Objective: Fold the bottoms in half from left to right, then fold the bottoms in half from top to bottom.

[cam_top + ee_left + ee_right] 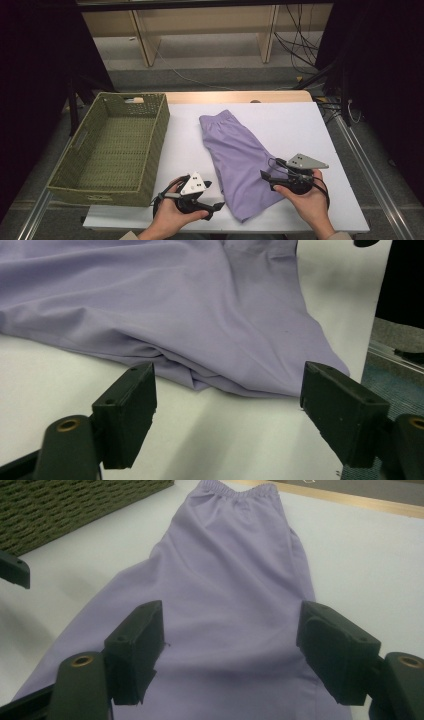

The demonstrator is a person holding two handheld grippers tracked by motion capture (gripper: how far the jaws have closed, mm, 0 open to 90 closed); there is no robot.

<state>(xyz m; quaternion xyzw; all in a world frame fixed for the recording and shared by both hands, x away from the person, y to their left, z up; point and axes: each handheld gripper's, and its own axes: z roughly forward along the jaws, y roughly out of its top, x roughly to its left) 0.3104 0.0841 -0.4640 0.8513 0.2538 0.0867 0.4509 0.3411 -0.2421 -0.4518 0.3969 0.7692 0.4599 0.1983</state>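
Note:
A pair of lilac shorts (239, 152) lies folded lengthwise on the white table (300, 125), waistband at the far end. My left gripper (214, 195) rests by the near left edge of the shorts, jaws pointing right. In the left gripper view the left gripper (227, 385) is open, with the cloth's folded hem (175, 305) just beyond its pads and bare table between them. My right gripper (267, 181) sits at the near right side of the shorts. It (230, 625) stands open over the lilac cloth (235, 580), and nothing is pinched.
A green woven basket (160, 130) stands empty on the table's left side, its wall also in the right gripper view (75, 505). The table's wooden far edge (235, 96) runs behind the shorts. Dark curtains flank both sides, and cables lie on the floor beyond.

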